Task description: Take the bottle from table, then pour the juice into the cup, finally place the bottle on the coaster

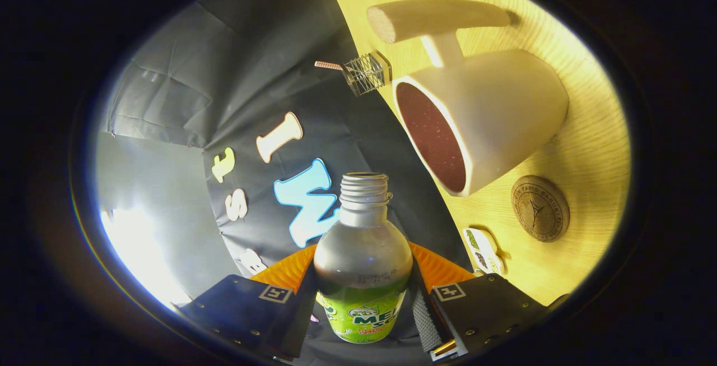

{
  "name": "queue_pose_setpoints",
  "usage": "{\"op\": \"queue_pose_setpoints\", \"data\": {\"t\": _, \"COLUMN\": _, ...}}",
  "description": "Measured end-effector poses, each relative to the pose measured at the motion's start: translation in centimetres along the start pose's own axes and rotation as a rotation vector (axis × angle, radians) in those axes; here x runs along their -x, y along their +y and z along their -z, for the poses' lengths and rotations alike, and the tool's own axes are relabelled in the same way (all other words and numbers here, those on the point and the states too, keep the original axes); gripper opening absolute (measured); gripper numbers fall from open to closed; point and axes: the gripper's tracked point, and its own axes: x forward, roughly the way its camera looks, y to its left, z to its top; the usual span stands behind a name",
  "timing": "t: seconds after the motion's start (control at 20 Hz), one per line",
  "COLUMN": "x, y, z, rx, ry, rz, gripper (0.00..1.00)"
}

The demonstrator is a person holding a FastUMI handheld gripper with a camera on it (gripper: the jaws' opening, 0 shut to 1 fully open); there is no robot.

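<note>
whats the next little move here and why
Probably bring the bottle's open mouth over the cup's rim before tipping further. The claw is shut on the bottle, which has no cap, and the view is already rolled sideways against the table. The mouth sits short of the cup's opening, so pouring now would likely miss.

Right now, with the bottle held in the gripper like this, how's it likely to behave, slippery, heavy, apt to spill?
The bottle has no cap, so tilting it would probably spill. Its smooth rounded body may slip or twist between the gripper fingers. Its upper part looks empty, so it is probably fairly light.
</note>
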Motion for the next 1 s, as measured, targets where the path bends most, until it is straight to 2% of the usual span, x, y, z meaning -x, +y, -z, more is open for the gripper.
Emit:
{"op": "queue_pose_setpoints", "data": {"t": 0.5, "x": 0.05, "y": -0.48, "z": -0.05, "rx": 0.033, "ry": 0.005, "rz": 0.012, "gripper": 0.76}}
{"op": "queue_pose_setpoints", "data": {"t": 0.85, "x": -0.23, "y": -0.11, "z": -0.09, "rx": 0.187, "ry": 0.023, "rz": 0.008, "gripper": 0.76}}
{"op": "queue_pose_setpoints", "data": {"t": 1.0, "x": -0.56, "y": -0.67, "z": 0.06, "rx": 0.328, "ry": 0.039, "rz": 0.032, "gripper": 0.76}}
